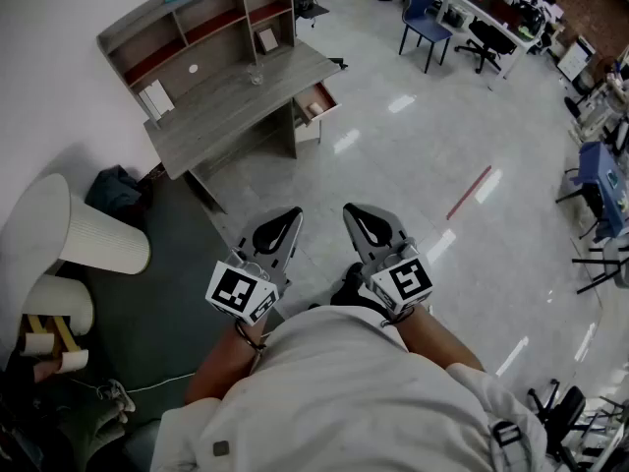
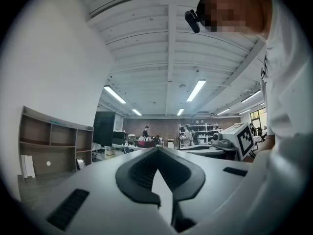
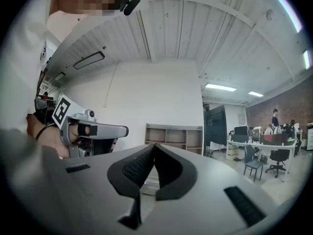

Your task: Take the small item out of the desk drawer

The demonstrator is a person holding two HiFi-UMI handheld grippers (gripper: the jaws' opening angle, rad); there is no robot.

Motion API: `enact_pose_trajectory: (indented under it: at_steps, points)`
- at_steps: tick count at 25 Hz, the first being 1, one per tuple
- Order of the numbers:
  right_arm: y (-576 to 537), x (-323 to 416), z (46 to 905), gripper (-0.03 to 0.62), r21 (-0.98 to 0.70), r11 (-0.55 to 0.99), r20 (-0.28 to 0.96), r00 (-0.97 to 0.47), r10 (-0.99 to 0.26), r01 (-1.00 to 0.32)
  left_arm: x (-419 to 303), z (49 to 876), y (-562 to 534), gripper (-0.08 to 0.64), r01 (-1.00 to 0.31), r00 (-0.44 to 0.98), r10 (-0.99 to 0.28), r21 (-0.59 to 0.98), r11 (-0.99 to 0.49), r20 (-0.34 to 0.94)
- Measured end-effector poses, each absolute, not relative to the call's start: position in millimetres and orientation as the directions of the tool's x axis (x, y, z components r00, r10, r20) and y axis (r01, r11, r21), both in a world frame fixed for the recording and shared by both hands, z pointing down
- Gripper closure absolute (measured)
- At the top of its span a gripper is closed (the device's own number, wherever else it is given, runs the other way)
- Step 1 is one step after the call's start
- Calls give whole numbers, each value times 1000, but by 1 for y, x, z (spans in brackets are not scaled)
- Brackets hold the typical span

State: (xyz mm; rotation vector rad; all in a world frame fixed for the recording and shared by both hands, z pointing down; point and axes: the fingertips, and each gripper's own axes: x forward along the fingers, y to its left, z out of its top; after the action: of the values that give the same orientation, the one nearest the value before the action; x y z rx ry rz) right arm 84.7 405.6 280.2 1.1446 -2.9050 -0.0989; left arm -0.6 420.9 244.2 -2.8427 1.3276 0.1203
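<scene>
- Two grippers are held side by side at the person's chest, with nothing in either. The left gripper (image 1: 282, 226) has its jaws pressed together, and so does the right gripper (image 1: 366, 224).
- Well apart from them, across bare floor (image 1: 413, 165), stands the desk (image 1: 236, 101). Its drawer (image 1: 316, 99) is pulled out at the end nearer the room.
- The small item should be inside that drawer, but from here it is too tiny to make out.
- Being small, it is probably light and easy to knock aside or let slip.
- I would come straight down into the drawer with open jaws, clear of its walls, and pinch the item across its narrowest sides, gently.
</scene>
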Motion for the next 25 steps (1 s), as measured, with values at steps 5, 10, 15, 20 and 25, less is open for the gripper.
enact_pose_trajectory:
  at_steps: [5,10,15,20,25]
  points:
    - [398,83,281,572,67,726,-5,-728,-686,-685,-3,250,414,546,-763,643,-763,30,-646,-69]
    - [383,86,284,572,79,725,2,-727,-687,-684,-3,254,401,546,-773,631,-774,44,-633,-58]
    - [363,94,289,572,74,721,11,-723,-691,-689,-2,260,381,546,-784,619,-785,46,-620,-36]
    - [338,110,290,571,62,715,-5,-717,-697,-696,6,267,353,546,-797,603,-798,47,-603,-17]
    - [293,131,298,571,47,715,4,-716,-698,-697,20,278,308,546,-808,587,-809,44,-587,0]
